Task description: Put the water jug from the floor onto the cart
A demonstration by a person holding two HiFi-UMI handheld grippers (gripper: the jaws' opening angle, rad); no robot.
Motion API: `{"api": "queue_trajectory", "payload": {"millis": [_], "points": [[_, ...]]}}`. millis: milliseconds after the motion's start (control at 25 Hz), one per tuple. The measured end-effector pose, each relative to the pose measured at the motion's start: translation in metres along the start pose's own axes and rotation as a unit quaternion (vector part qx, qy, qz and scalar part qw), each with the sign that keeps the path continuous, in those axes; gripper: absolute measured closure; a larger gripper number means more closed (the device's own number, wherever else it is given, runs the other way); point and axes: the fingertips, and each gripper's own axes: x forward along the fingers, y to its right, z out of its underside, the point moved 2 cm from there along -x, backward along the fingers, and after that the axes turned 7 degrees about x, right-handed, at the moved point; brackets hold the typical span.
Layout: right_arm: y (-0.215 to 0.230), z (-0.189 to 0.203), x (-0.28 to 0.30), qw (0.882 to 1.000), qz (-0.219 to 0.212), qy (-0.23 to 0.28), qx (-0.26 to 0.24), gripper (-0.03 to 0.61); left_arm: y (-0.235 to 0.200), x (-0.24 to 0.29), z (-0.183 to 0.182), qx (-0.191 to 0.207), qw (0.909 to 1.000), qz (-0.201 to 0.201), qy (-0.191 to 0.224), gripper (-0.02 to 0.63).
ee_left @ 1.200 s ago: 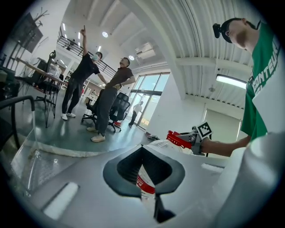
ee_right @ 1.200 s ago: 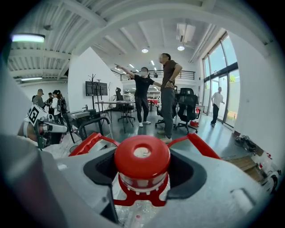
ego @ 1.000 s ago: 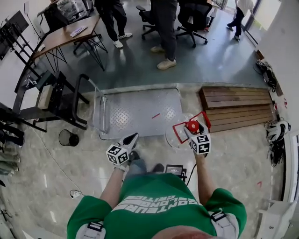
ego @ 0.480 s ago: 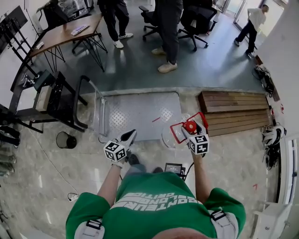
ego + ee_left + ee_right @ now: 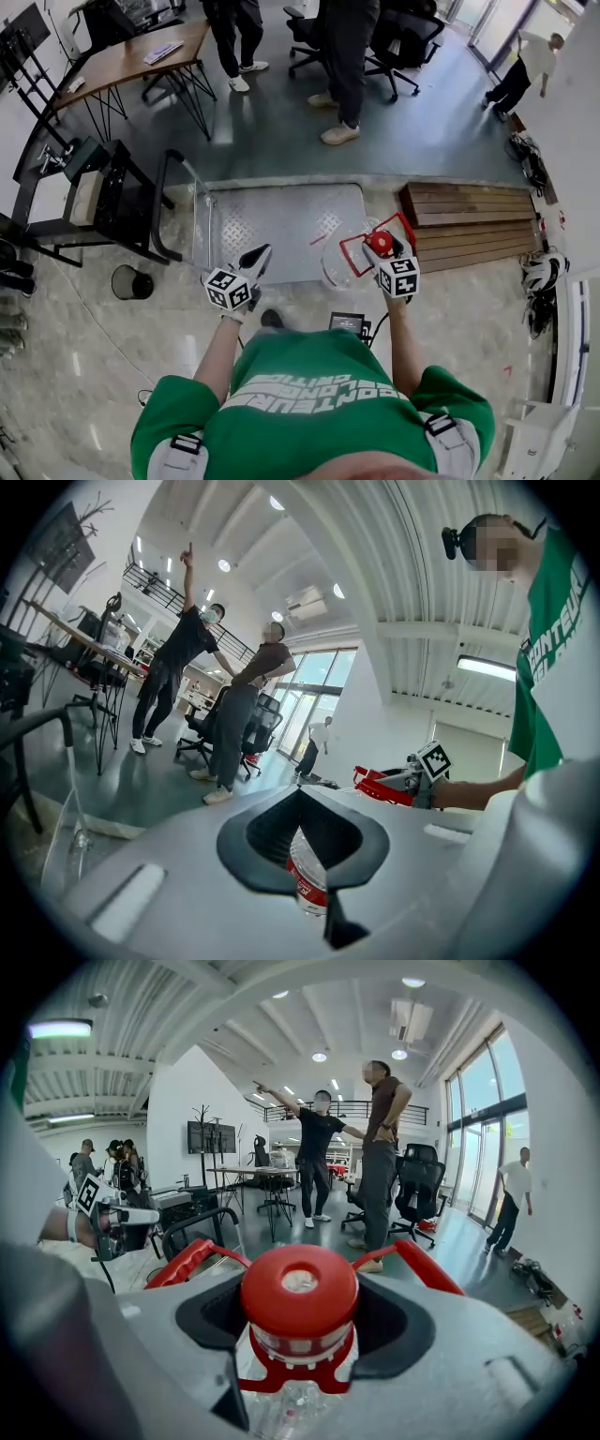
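A clear water jug (image 5: 347,264) with a red cap (image 5: 300,1296) and a red handle hangs off the floor. My right gripper (image 5: 384,253) is shut on its neck, and in the right gripper view the jaws (image 5: 300,1340) close just under the cap. The jug is over the near right corner of the flat metal cart (image 5: 272,220), whose push handle (image 5: 172,202) stands at its left end. My left gripper (image 5: 256,260) is shut and holds nothing, out in front of the cart's near edge. In the left gripper view its tips (image 5: 300,793) meet.
A wooden pallet (image 5: 473,220) lies right of the cart. A small black bin (image 5: 131,281) and a black stand (image 5: 103,202) are to the left. Two people (image 5: 342,66) stand beyond the cart, near office chairs and a desk (image 5: 127,61). Gear lies by the right wall (image 5: 542,272).
The jug and my right gripper have moved a little forward, toward the cart. My left gripper has also moved slightly forward. The jug stays gripped at the neck.
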Motion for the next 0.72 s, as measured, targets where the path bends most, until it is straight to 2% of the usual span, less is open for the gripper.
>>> {"api": "queue_trajectory", "payload": {"millis": [280,720], "points": [[-0.027,-0.018,0.027,1.0,0.002,-0.001,-0.005,0.279,-0.034,-0.014,-0.01,0.018,0.9998,0.006,-0.006,0.6],[-0.055,-0.041,0.068,0.998,-0.042,-0.013,-0.035,0.279,-0.061,-0.033,-0.013,0.001,0.9997,-0.023,-0.002,0.601]]}}
